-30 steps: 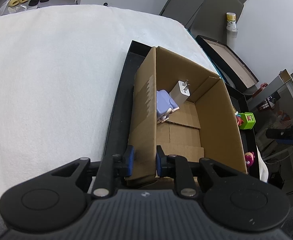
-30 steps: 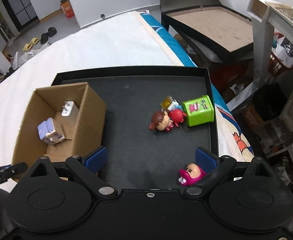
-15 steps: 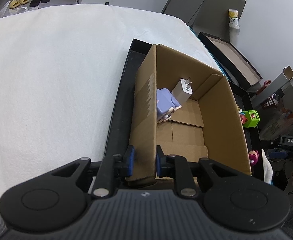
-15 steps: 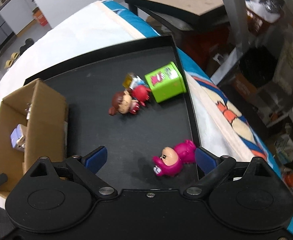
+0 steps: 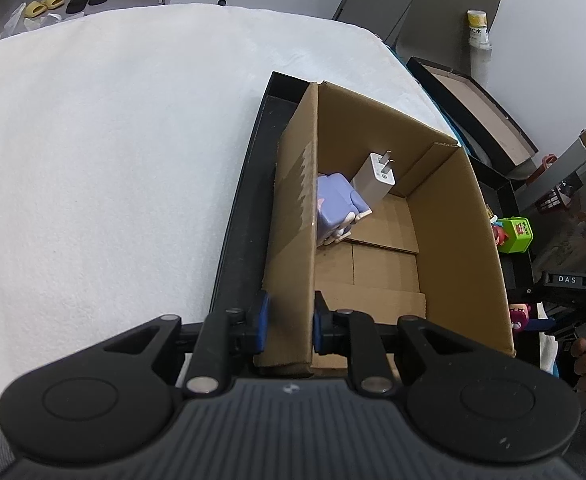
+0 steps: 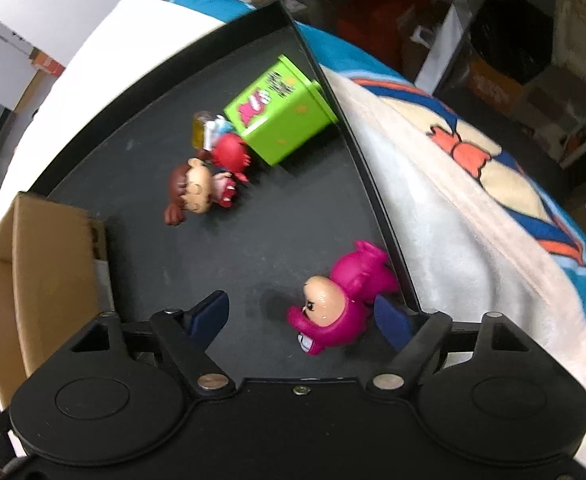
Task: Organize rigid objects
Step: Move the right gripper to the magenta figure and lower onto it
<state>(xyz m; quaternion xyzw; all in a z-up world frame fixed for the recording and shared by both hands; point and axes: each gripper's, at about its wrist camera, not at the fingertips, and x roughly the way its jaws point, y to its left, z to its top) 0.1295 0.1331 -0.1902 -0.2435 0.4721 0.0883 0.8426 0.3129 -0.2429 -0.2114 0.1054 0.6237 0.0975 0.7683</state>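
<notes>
White bedding [image 5: 105, 152] carries a black tray [image 6: 277, 216]. On the tray, the left gripper [image 5: 289, 320] has its jaws clamped on the cardboard box [image 5: 465, 240] wall. Right gripper [image 6: 301, 314] jaws are closing around the pink figurine [image 6: 333, 304], not pressing it yet. "DAS" is readable on the right gripper in the left view.

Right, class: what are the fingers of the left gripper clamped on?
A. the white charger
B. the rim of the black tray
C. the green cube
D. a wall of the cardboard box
D: the left gripper has its blue fingers pressed on either side of the cardboard box wall.
</notes>
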